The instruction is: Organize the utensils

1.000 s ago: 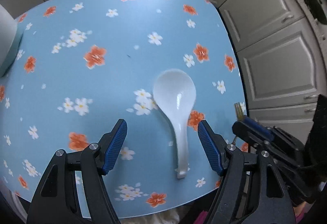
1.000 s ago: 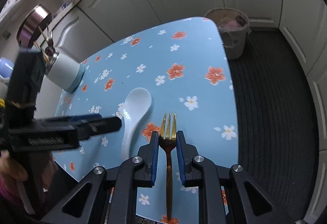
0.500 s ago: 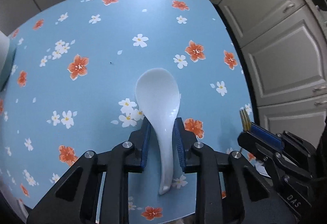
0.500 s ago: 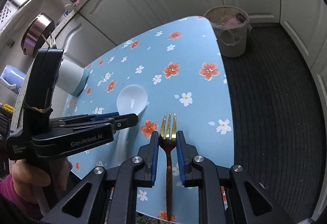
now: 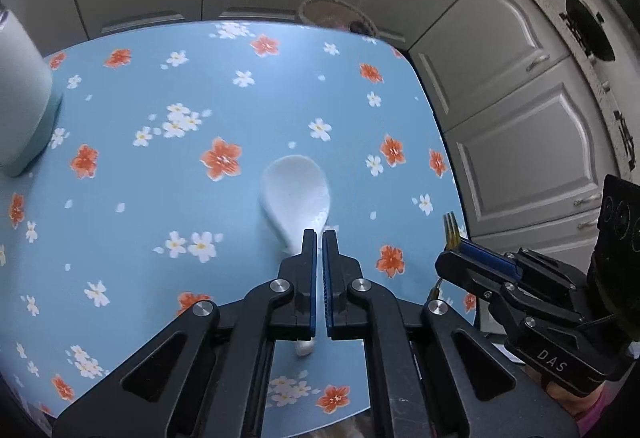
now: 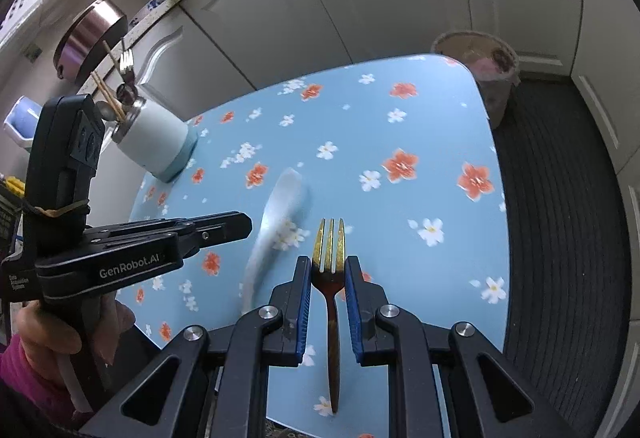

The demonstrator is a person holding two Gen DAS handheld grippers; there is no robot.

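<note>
Now, line by line:

Left gripper [image 5: 319, 234]: jaws drawn in until only a thin slit shows between the blue pads; they pinch the handle of the spoon [image 5: 296, 194].
Spoon: white, ceramic-looking; the bowl pokes out ahead of the left fingertips, the handle's end shows below the pads. In the right wrist view it is a blurred pale streak [image 6: 272, 226], so whether it rests on the table or is lifted cannot be told.
Right gripper [image 6: 328, 262]: jaws part-way closed, pads pressing both sides of the fork [image 6: 329, 266] just below its tines.
Fork: gold tines pointing away from the camera, darker handle running back between the fingers towards the near table edge; its lower tip looks close to the cloth, contact unclear. From the left wrist view only the tines [image 5: 450, 228] stick out of the right gripper's blue pads.
Table [image 5: 132, 206]: covered in a light blue cloth with orange and white flowers.
Holder [image 6: 154, 136]: pale cylinder with a blue base, standing at the table's far left corner, well apart from spoon and fork; a fork, a spoon and chopsticks stand in it.
Hand [image 6: 52, 334]: a person's hand with a pink sleeve wraps the left gripper's grip, low on the left of the right wrist view.
Bin [image 6: 476, 54]: woven, on the floor past the table's far edge, beside white cabinets.
Grippers together: side by side over the near part of the table, left beside right, not touching.
</note>
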